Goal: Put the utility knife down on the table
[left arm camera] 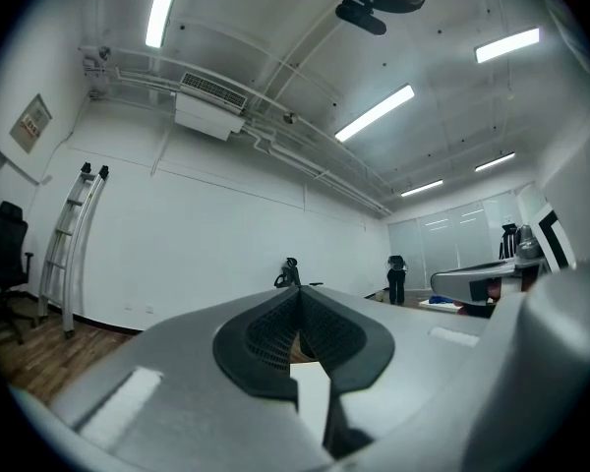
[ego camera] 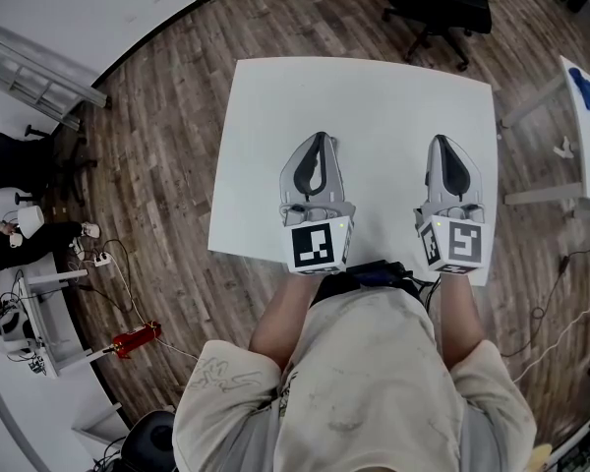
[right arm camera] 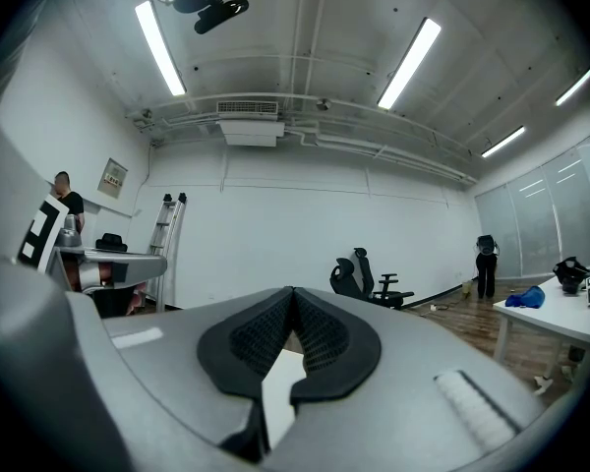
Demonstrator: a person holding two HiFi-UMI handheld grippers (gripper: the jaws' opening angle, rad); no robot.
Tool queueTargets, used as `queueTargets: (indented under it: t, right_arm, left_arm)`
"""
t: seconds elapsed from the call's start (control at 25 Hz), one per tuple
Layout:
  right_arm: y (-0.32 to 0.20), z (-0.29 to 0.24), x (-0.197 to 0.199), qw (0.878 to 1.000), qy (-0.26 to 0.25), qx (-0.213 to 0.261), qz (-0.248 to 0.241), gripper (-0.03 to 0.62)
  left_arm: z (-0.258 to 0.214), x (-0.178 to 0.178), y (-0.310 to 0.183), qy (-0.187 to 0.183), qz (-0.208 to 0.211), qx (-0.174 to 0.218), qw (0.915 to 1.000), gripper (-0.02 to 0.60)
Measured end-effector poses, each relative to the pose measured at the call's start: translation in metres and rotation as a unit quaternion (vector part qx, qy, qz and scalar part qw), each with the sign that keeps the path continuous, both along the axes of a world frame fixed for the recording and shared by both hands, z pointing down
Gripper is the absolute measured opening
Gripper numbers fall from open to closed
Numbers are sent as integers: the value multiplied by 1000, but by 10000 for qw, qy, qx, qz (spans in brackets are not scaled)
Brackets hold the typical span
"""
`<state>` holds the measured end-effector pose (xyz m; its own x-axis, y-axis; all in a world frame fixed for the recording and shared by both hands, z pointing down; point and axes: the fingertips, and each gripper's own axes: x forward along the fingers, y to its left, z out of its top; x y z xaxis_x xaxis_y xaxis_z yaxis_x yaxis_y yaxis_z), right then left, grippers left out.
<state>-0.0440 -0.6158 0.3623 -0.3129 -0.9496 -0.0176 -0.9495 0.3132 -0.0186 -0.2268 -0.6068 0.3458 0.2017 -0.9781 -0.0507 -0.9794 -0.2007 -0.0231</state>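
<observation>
No utility knife shows in any view. The white table (ego camera: 374,96) is bare where I can see it. My left gripper (ego camera: 322,138) hangs over the table's near half, left of centre, pointing away from me. Its jaws are shut, and in the left gripper view the black pads (left arm camera: 275,334) meet at their tips with nothing between them (left arm camera: 297,293). My right gripper (ego camera: 442,141) hangs level beside it toward the table's right side. It is shut too, the pads (right arm camera: 320,340) touching at the tips and holding nothing (right arm camera: 292,291).
A black office chair (ego camera: 438,3) stands beyond the table's far edge. A second white table (ego camera: 585,136) with a blue thing (ego camera: 587,93) on it stands at the right. A ladder (ego camera: 29,77), another black chair (ego camera: 15,160) and floor cables lie to the left.
</observation>
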Motion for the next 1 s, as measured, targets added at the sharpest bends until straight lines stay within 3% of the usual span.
queueTargets:
  t: [0.28,0.64,0.88,1.0]
  right_arm:
    - [-7,-2,1,10000,8,20,-27,6]
    - [0,-13,-5,9999,80,26,-130,6]
    - [50,-12,-32,9997,170,33,-179,6]
    - [23,-10,-21,9997,168,7,-190,6]
  left_arm:
    - [-16,17,-3,76,429,475,9979,20]
    - [-28,14,4,94,460,539,9974,20]
    - [-30,-14,52,150,384,606,9973,20]
    - [-27,-3,25,133,388,592,9974,20]
